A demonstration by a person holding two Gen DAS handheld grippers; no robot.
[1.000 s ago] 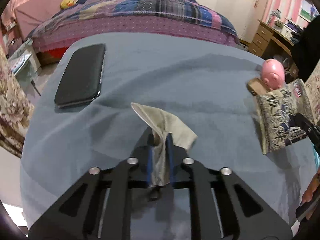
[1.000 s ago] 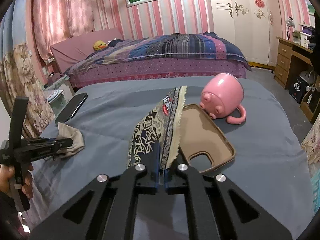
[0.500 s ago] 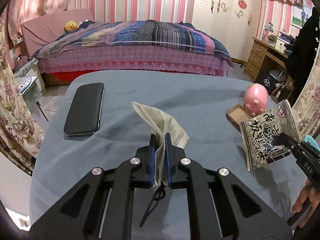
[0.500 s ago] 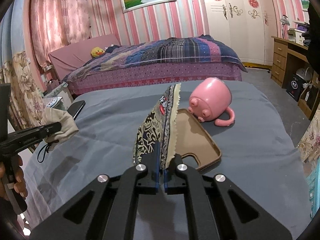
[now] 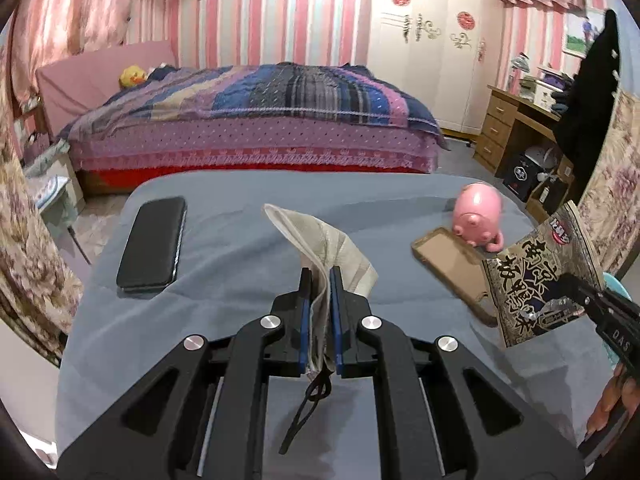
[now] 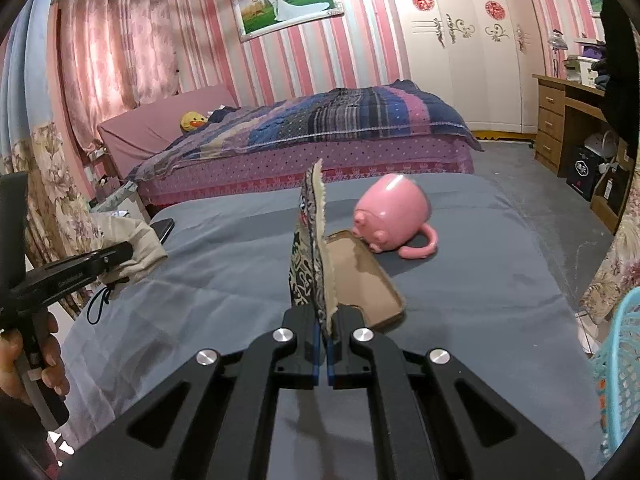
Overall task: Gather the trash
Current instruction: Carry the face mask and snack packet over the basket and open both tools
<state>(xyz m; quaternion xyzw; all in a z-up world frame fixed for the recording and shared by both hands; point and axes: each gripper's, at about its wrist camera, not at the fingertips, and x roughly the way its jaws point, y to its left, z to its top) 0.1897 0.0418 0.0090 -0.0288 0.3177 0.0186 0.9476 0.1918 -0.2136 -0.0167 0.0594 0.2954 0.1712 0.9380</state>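
While gripped: one pouch (image 5: pixel 320 240), one wrapper (image 6: pixel 314 248).

I see a glossy printed foil wrapper (image 5: pixel 538 284), a matt creased beige cloth pouch (image 5: pixel 324 246), and a smooth glazed pink mug (image 6: pixel 390 210) on grey fabric.

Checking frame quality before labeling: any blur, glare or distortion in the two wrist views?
Left wrist: strong fisheye bend, dark corners; cloth in the left gripper sharp, curtains at the right edge smeared. Right wrist: same bend; wrapper in the right gripper sharp, mug slightly soft, basket blurred at the edge. No glare.
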